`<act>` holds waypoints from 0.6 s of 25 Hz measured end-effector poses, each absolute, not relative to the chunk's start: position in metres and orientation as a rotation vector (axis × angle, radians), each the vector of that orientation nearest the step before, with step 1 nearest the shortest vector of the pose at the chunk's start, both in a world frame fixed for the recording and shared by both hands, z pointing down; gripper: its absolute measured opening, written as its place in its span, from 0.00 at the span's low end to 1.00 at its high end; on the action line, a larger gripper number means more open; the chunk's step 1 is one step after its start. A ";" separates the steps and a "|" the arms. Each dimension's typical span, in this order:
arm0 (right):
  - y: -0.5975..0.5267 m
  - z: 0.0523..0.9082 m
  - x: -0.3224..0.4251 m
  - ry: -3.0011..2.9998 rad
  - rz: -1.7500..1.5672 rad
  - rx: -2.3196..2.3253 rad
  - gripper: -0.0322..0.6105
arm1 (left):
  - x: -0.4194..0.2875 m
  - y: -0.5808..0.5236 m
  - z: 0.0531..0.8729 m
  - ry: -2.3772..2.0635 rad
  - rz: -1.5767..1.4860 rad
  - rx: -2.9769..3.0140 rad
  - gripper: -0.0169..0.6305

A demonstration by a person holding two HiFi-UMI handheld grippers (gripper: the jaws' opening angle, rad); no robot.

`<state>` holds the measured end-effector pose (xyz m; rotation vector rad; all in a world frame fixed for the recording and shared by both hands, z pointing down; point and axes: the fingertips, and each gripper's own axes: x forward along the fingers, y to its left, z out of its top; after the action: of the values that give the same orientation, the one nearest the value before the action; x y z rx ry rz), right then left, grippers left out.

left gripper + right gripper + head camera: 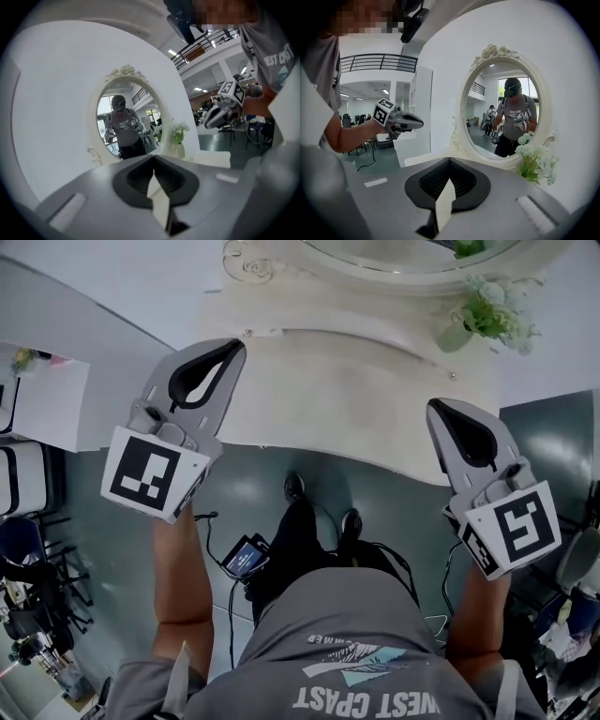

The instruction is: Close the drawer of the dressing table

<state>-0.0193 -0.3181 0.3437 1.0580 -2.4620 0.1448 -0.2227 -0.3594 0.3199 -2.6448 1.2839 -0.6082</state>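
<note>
While I am standing in front of the dressing table (281,296), I am holding both tools raised above its near edge. My left hand-held gripper (225,354) is showing its two jaws pressed together, with nothing between them. My right hand-held gripper (445,418) is looking the same, jaws together and empty. Each is pointing toward the table and tilting slightly downward, and the two are sitting well apart, the right one off to the left one's right side.

The white surface (375,427) is lying ahead of and below both hand-held grippers. Beyond their tips the oval mirror (506,108) is standing upright at the back of it, reflecting me. A vase (457,337) of pale flowers (534,161) is standing just beside the mirror, ahead and to the right of my right hand-held gripper. The grey floor (253,484) is showing below and behind both tools.

The drawer is sitting somewhere beneath that surface, below and ahead of both hand-held grippers. Its front is not showing in any view, so I cannot tell how far in it is.
</note>
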 end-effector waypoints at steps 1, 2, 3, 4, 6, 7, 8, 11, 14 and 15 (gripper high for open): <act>-0.316 0.340 -0.016 -2.471 0.134 1.060 0.05 | -0.217 -0.353 0.313 1.274 -0.605 -2.642 0.03; -0.315 0.338 -0.013 -2.481 0.123 1.062 0.05 | -0.211 -0.347 0.308 1.265 -0.602 -2.637 0.03; -0.314 0.336 -0.011 -2.491 0.112 1.062 0.05 | -0.206 -0.340 0.304 1.255 -0.597 -2.630 0.03; -0.311 0.334 -0.008 -2.500 0.101 1.062 0.05 | -0.201 -0.334 0.299 1.246 -0.592 -2.622 0.03; -0.305 0.328 -0.002 -2.514 0.081 1.059 0.05 | -0.190 -0.320 0.289 1.231 -0.583 -2.612 0.03; -0.301 0.324 0.001 -2.520 0.072 1.056 0.05 | -0.185 -0.312 0.284 1.225 -0.577 -2.609 0.03; -0.297 0.320 0.003 -2.526 0.063 1.053 0.05 | -0.181 -0.305 0.278 1.219 -0.572 -2.607 0.03; -0.287 0.304 0.009 -2.545 0.030 1.047 0.05 | -0.168 -0.286 0.262 1.197 -0.565 -2.596 0.03; -0.274 0.290 0.013 -2.569 -0.003 1.036 0.05 | -0.156 -0.265 0.247 1.177 -0.552 -2.581 0.03; -0.270 0.287 0.015 -2.577 -0.012 1.030 0.05 | -0.152 -0.258 0.242 1.170 -0.546 -2.576 0.03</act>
<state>0.0150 -0.2698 0.2870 1.0299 -2.5766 -0.0116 -0.1515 -0.2579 0.2424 -2.5764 1.1702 -0.5464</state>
